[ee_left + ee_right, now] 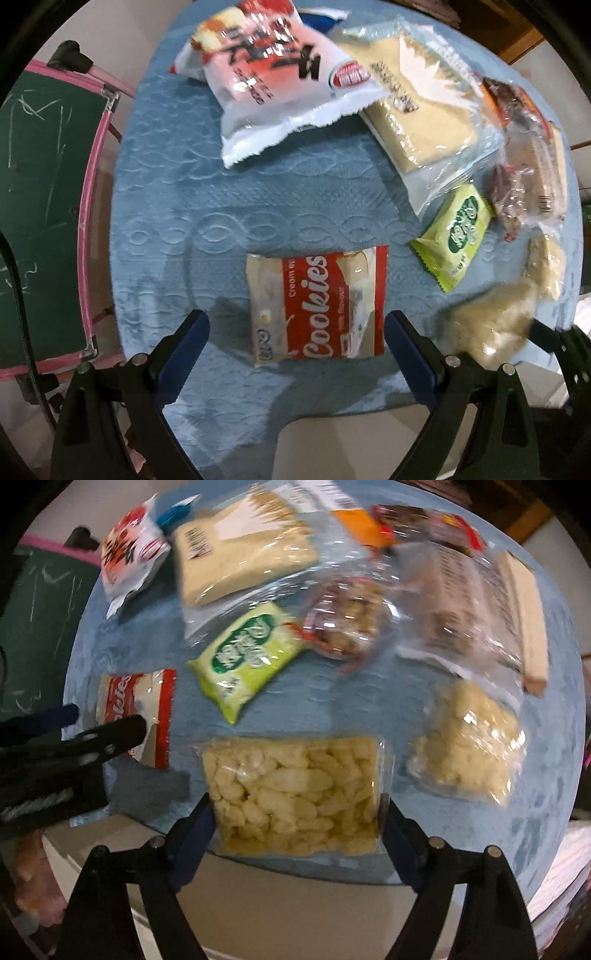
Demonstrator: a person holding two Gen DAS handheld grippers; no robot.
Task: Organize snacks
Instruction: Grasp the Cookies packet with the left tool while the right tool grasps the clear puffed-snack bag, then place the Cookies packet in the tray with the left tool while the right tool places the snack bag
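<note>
Left claw (295, 332) gapes wide astride the cookies packet (317, 306) on the worktop (166, 166). Right claw (295, 816) brackets the puffed-snack bag (295, 794), seemingly touching; crushing risks crumbs.

light: dim, warm | glare on wrappers | motion blur | fisheye-warped edges

Cookies packet (317, 306) between fingers (184, 354): glossy plastic film. Puffed-snack bag (295, 794): clear glossy plastic. Tablecloth (229, 206): matt embossed blue cloth.
</note>
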